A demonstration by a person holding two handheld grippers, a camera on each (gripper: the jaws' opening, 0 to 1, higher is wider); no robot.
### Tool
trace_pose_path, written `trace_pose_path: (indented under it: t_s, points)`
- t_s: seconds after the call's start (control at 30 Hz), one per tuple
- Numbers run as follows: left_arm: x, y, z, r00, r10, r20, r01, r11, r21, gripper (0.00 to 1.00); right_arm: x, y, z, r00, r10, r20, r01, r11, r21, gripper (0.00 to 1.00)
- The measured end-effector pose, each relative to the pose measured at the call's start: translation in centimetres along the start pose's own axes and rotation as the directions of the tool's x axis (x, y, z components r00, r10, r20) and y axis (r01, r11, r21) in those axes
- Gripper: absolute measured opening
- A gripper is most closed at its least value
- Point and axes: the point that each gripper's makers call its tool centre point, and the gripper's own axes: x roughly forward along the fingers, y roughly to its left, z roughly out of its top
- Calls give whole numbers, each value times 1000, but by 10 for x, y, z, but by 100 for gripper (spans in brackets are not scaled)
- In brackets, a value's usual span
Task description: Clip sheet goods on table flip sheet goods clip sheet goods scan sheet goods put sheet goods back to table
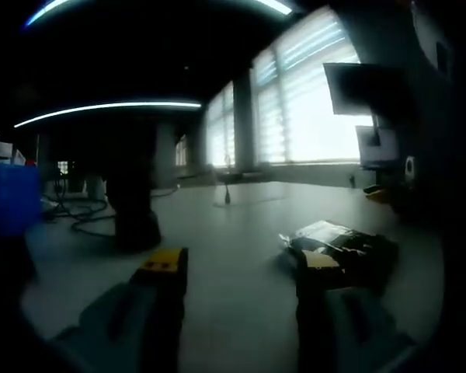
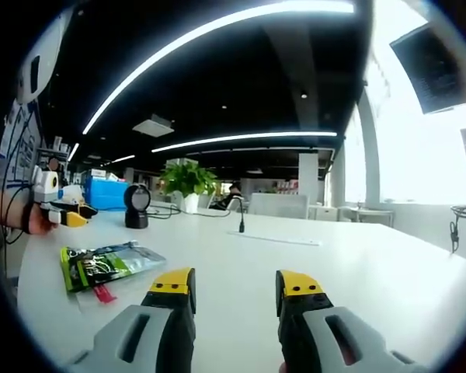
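The sheet goods [image 2: 107, 264], a flat green packet, are seen lying at ten o'clock of the right gripper [image 2: 237, 291], whose jaws are held spread and empty, as are the left gripper's [image 1: 241, 268], presumably so that a clip can be made.

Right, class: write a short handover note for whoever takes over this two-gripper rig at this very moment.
Left gripper: jaws open, holding nothing, low over the white table.
Right gripper: jaws open, holding nothing.
Green snack packet: flat on the table, ahead and left of the right gripper; in the left gripper view it lies by the right jaw.
Black scanner: standing further back.
Done: nothing that can be seen.
Left: clip, flip, clip again, scan, return.
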Motion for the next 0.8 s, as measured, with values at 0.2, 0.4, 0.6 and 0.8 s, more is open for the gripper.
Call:
trace_pose_path:
  t_s: [0.2,0.4,0.6,0.8]
  points:
    - [1,-3,1,1000,-10,2,10,1000,17,54,-4,-4,5,999,-23,24,23,1000,12,34]
    - [-1,-3,0,1000,-14,0,14,1000,22,53,-3,5,4,1000,16,20,-16,1000,0,40]
    - [-2,-6,-2,1000,-27,-7,28,999,26,49,-3,6,7,999,25,32,-26,1000,12,42]
    - [-3,-5,2,999,-29,18,28,999,21,48,-3,7,7,999,29,32,-29,1000,11,41]
